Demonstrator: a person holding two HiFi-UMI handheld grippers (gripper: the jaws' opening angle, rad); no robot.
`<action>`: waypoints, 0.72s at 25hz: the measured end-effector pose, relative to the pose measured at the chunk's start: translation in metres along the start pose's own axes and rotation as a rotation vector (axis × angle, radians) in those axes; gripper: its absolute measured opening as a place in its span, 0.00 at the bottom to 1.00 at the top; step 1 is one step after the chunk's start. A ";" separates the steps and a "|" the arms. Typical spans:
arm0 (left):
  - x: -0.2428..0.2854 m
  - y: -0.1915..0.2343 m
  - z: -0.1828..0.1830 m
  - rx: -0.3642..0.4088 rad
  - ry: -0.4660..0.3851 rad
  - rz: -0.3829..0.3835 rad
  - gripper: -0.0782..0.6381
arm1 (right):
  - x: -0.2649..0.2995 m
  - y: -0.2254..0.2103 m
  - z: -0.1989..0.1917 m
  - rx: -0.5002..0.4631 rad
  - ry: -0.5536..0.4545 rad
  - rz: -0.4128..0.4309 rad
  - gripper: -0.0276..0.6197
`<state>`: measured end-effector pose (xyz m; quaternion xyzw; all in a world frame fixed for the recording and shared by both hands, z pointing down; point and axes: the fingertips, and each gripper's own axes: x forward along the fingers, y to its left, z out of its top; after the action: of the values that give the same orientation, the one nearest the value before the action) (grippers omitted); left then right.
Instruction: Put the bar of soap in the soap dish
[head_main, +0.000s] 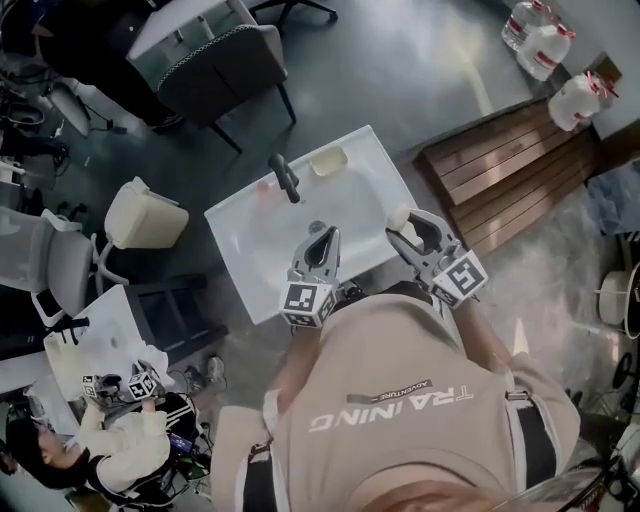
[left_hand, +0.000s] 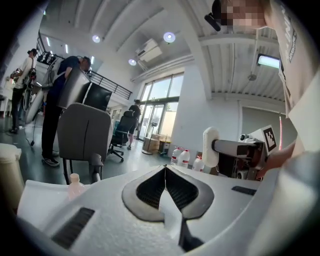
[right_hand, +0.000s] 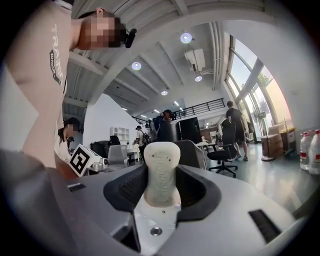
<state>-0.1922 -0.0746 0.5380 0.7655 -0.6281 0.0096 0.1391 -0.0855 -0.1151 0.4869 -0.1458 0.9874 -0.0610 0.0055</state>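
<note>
A cream bar of soap (right_hand: 161, 167) stands upright between the jaws of my right gripper (right_hand: 161, 176), which is shut on it. In the head view the right gripper (head_main: 404, 224) holds the soap (head_main: 397, 215) over the right rim of the white sink (head_main: 240, 262). The cream soap dish (head_main: 328, 160) sits on the sink's far edge, to the right of the black faucet (head_main: 285, 178). My left gripper (head_main: 324, 236) hangs over the basin, shut and empty; its jaws meet at the tip (left_hand: 165, 168). From the left gripper view the soap (left_hand: 210, 146) shows at the right.
A small pale bottle (head_main: 265, 190) stands left of the faucet. Around the sink are a cream bin (head_main: 142, 214), a grey chair (head_main: 225, 62), a wooden pallet (head_main: 505, 165) and water jugs (head_main: 545, 45). Another person (head_main: 130, 450) sits at the lower left.
</note>
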 end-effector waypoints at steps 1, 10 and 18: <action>0.001 0.003 -0.003 -0.012 0.004 0.000 0.12 | 0.003 0.000 -0.001 -0.002 0.011 0.002 0.30; 0.009 0.029 0.002 -0.052 0.001 0.079 0.12 | 0.028 -0.022 -0.004 0.010 0.072 0.063 0.30; 0.020 0.057 0.015 -0.039 0.036 0.249 0.12 | 0.059 -0.059 -0.015 -0.057 0.122 0.196 0.30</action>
<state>-0.2457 -0.1068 0.5390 0.6783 -0.7160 0.0282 0.1628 -0.1259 -0.1864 0.5090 -0.0446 0.9968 -0.0408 -0.0527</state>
